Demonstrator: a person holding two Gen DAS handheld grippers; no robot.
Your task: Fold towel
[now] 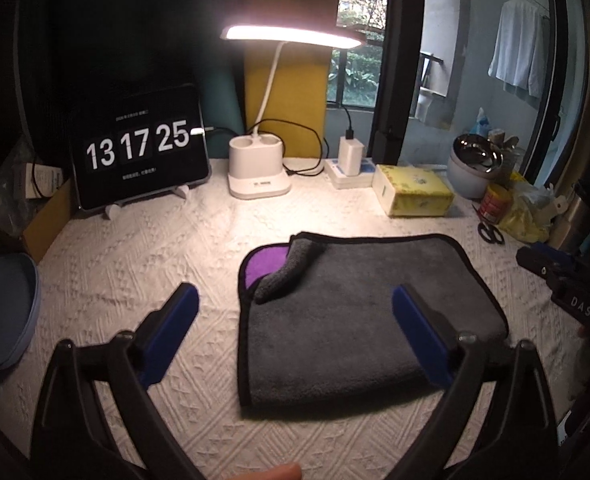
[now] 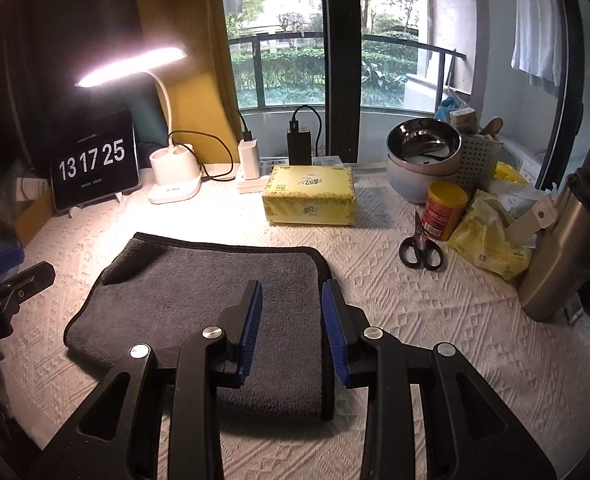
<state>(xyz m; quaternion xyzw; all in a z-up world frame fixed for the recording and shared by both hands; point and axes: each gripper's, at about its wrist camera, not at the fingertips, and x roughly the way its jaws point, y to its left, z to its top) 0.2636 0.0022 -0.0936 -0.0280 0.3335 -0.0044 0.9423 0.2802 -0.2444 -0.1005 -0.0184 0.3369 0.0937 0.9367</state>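
Observation:
A grey towel [image 1: 355, 312] with black trim lies folded flat on the white textured tablecloth; its far left corner is curled over, showing a purple underside [image 1: 265, 264]. My left gripper [image 1: 295, 300] is wide open and empty above the towel's left edge. The towel also shows in the right wrist view [image 2: 199, 300]. My right gripper [image 2: 291, 292] is partly open and empty above the towel's right edge. The left gripper shows at the left edge of the right wrist view [image 2: 11, 292].
At the back stand a tablet clock [image 1: 139, 148], a lit desk lamp [image 1: 259, 168], a charger strip [image 1: 349, 164] and a yellow tissue box [image 2: 309, 194]. Scissors [image 2: 421, 248], a red can [image 2: 443, 210], steel bowls [image 2: 423, 152] and a flask [image 2: 567, 248] crowd the right. A blue plate [image 1: 5, 308] lies left.

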